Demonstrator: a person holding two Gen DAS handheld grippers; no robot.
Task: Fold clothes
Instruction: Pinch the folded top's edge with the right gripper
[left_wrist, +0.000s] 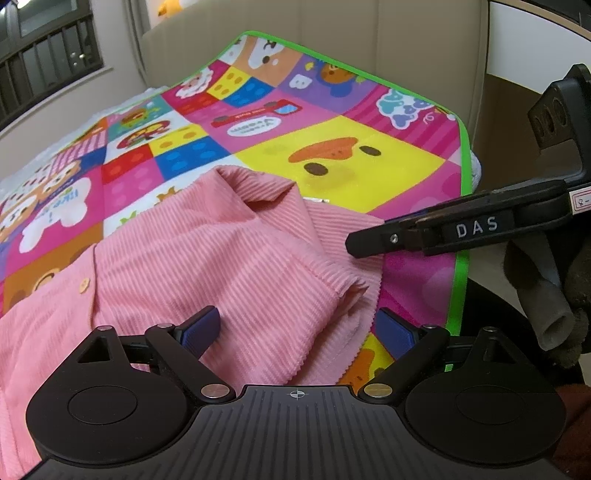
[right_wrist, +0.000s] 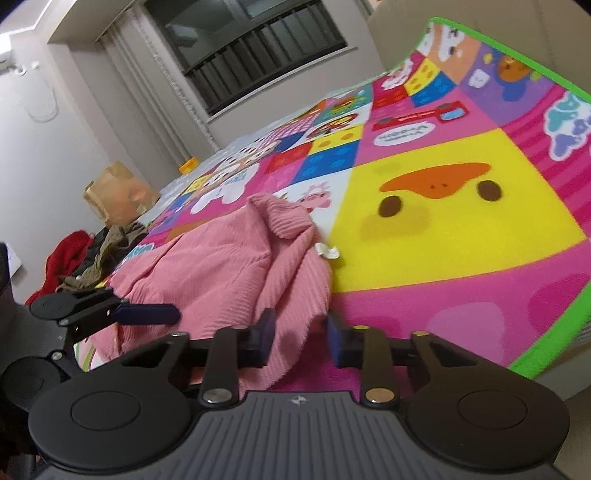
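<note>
A pink ribbed cardigan (left_wrist: 207, 254) with a small round button lies rumpled on a colourful cartoon play mat (left_wrist: 343, 162). My left gripper (left_wrist: 295, 332) is open, its blue pads either side of the cardigan's near hem. My right gripper (right_wrist: 301, 338) is open over the cardigan's near edge (right_wrist: 229, 258), with fabric between the pads. The right gripper also shows side-on in the left wrist view (left_wrist: 354, 243), its tip over a ribbed cuff. The left gripper shows at the left of the right wrist view (right_wrist: 162, 314).
The mat (right_wrist: 461, 229) covers a bed, with a green border at its right edge (left_wrist: 460, 280). A beige headboard (left_wrist: 369, 33) stands behind. A pile of red and dark clothes (right_wrist: 77, 258) and a brown paper bag (right_wrist: 118, 192) sit at far left, under a barred window (right_wrist: 258, 44).
</note>
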